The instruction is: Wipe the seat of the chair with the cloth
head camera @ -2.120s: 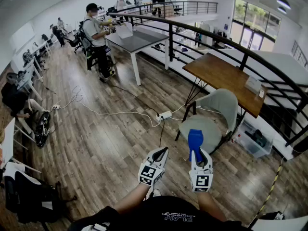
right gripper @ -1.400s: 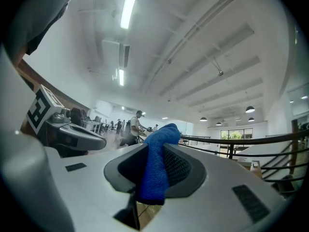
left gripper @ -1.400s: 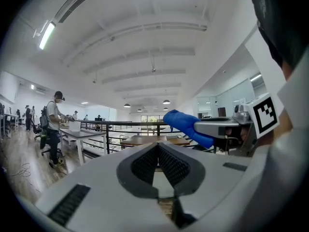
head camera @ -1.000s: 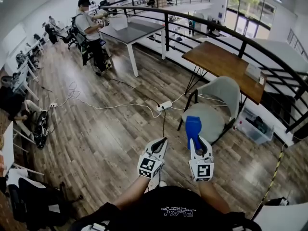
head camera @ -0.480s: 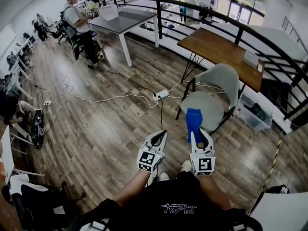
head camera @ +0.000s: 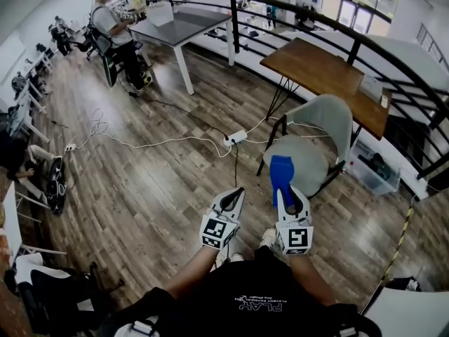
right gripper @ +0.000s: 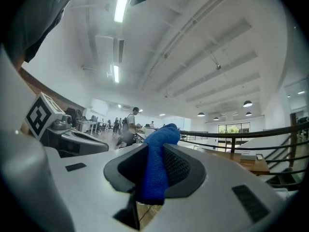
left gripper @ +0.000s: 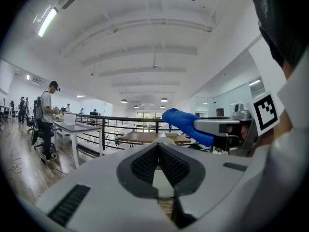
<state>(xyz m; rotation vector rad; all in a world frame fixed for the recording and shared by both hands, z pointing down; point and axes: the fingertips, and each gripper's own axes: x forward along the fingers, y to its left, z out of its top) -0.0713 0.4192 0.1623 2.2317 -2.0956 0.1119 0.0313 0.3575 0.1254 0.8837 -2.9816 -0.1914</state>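
Near the chair [head camera: 312,161], right hand-held gripper [head camera: 292,199] clamps blue cloth [head camera: 283,173]

floor [head camera: 140,188]: brown wood, white cord [head camera: 161,142] on it | brown table [head camera: 316,72] beside black rail [head camera: 393,58] | grey table [head camera: 179,25] farther back | windows [head camera: 351,9] top right | white wall [head camera: 42,12], white ceiling [left gripper: 154,42], long light [left gripper: 47,22] on

the only print to be made out stands on the person's black shirt [head camera: 263,302], low in the head view: pale letters, upside down to this camera, whose larger line looks like "play"; the smaller line beside it is too fine to read. the cubes on the left gripper [head camera: 236,192] and right gripper [head camera: 289,192] carry black-and-white square markers, without letters or numbers.
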